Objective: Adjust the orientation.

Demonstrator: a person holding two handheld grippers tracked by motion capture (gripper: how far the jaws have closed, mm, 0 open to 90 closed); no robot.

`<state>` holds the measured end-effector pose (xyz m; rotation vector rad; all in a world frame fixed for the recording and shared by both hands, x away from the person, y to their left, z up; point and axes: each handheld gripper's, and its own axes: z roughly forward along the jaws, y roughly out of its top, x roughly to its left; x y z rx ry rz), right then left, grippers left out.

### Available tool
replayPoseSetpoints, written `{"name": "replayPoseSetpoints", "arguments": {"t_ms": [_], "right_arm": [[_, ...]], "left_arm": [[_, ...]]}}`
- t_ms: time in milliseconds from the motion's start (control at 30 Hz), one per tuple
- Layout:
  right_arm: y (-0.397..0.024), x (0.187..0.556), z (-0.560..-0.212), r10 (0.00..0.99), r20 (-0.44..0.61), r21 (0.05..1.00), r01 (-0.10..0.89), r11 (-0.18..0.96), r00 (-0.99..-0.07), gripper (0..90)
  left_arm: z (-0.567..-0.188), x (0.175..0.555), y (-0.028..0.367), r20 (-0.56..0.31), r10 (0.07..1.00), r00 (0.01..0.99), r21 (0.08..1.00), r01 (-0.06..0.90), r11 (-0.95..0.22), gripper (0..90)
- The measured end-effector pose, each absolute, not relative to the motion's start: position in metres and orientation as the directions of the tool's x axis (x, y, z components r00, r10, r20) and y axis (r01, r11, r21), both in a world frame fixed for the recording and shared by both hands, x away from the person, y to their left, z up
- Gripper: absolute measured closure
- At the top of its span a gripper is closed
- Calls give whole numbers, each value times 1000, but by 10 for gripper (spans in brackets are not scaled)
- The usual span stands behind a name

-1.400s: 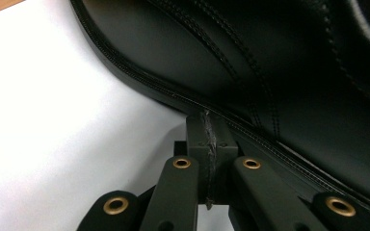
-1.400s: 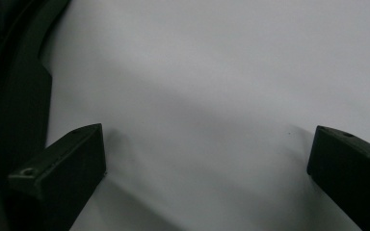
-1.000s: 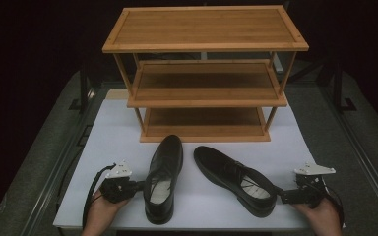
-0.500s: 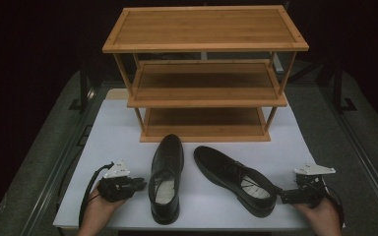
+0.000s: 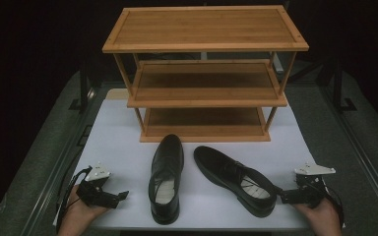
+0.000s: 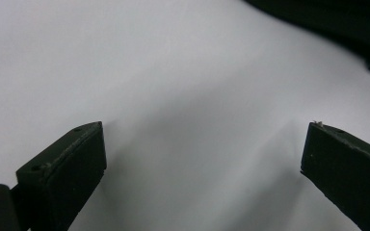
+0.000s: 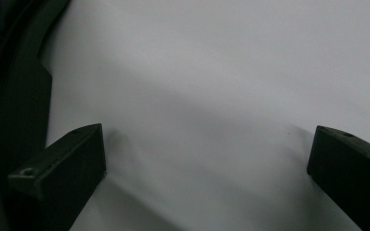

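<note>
High view: two black shoes lie on the white table top (image 5: 123,132) in front of a three-shelf wooden rack (image 5: 204,73). The left shoe (image 5: 166,178) points toe-first at the rack; the right shoe (image 5: 235,179) lies at an angle, its toe toward the left shoe. The left gripper (image 5: 123,194) rests near the table's front left, apart from the left shoe's heel; its jaws have just been opening, with nothing between them. The right gripper (image 5: 279,194) sits just beside the right shoe's heel; whether it touches cannot be told.

Left gripper view: the jaws stand wide over bare white surface.

Right gripper view: the jaws stand wide and hold nothing; a dark shape lies at the left edge.
</note>
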<state>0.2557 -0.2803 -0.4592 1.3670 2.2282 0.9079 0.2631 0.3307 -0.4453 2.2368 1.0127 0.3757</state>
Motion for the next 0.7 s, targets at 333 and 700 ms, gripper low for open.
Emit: {"name": "replayPoseSetpoints", "arguments": {"t_ms": [333, 700], "right_arm": [[-282, 255, -458, 894, 25, 697, 649, 305, -447, 62], [-292, 252, -447, 852, 110, 725, 628, 283, -511, 708]], "left_arm": [[-451, 260, 331, 15, 742, 670, 692, 528, -492, 0], [-451, 260, 331, 16, 742, 671, 691, 529, -493, 0]]}}
